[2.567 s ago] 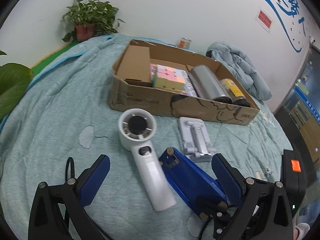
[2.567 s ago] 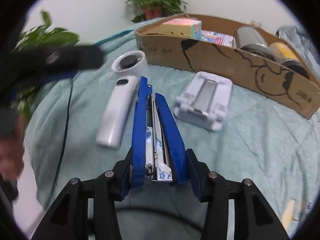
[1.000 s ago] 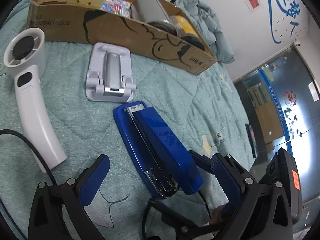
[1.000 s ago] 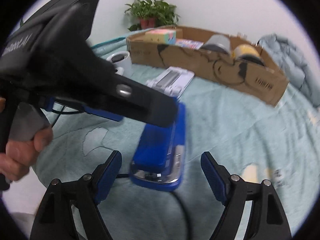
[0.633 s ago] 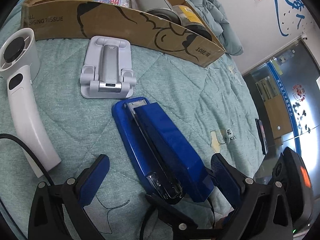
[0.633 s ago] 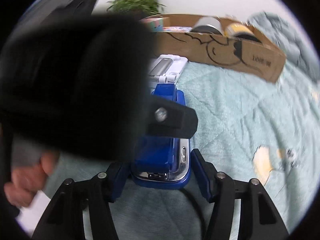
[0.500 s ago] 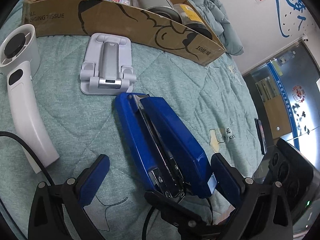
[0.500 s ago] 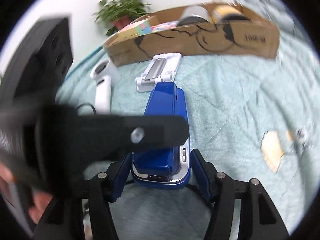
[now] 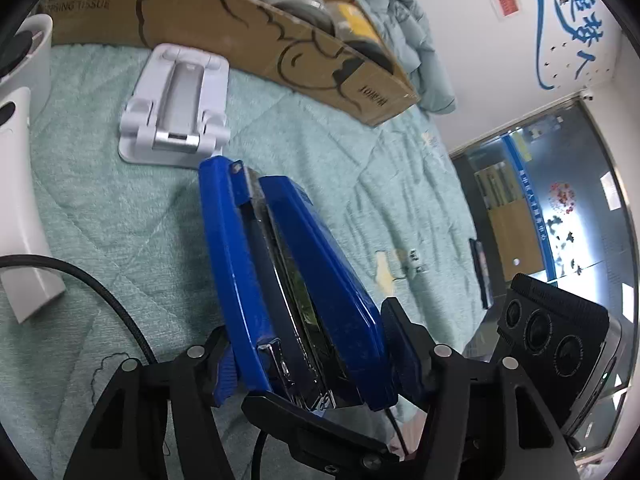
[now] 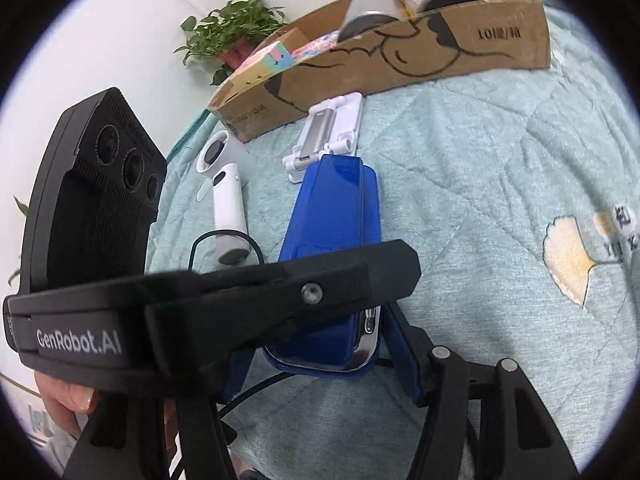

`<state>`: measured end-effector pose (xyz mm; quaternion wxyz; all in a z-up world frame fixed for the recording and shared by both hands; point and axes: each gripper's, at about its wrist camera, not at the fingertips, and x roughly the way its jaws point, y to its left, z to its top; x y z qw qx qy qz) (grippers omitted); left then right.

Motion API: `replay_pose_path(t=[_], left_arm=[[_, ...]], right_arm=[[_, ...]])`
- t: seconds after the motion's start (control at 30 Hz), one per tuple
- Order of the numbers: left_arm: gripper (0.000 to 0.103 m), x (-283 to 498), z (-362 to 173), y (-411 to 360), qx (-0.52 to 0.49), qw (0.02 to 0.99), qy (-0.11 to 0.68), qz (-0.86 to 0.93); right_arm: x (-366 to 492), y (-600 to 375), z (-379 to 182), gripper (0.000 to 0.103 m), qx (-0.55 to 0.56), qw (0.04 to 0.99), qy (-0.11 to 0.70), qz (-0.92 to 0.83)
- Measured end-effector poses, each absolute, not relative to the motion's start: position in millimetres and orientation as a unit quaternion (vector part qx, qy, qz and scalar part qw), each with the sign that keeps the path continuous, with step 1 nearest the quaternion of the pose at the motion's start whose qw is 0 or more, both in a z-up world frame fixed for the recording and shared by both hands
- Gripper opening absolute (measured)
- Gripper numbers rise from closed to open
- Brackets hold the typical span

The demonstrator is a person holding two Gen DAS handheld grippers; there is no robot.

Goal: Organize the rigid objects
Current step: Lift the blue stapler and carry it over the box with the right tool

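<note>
White wall (image 9: 460, 8), teal quilt (image 9: 328, 144), potted plant (image 10: 232, 36) behind.

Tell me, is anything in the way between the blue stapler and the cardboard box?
Yes. The white phone stand lies on the blanket right between the stapler's far end and the box. The box's front wall also rises there, so the stapler would probably need lifting over both.

Left gripper (image 9: 316, 364) fingers (image 9: 400, 344) clamp blue stapler (image 9: 288, 264).
</note>
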<state>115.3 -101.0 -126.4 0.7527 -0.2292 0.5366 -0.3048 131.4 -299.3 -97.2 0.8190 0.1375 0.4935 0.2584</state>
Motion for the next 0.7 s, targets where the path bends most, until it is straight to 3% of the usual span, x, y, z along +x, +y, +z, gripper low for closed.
replay_pose_path(t=[0.07,0.43,0.7], left_arm=[[0.057,113.6,-117.2,-98.3,-0.227,0.761,0.522,-0.310],[0.055,138.0,-33.2,-71.7,-0.209,0.809,0.440,-0.329],[0.054,194.1,11.0,-44.1,-0.203,0.818,0.421,-0.335]], right_arm=[[137.7,-302.6,-110.6,0.059,0.127,0.827,0.482,0.260],[166.4,-278.1,-50.8,0.059,0.080,0.873,0.393,0.279],[215.3,-257.4,-11.8,0.059,0.062,0.885,0.360,0.287]])
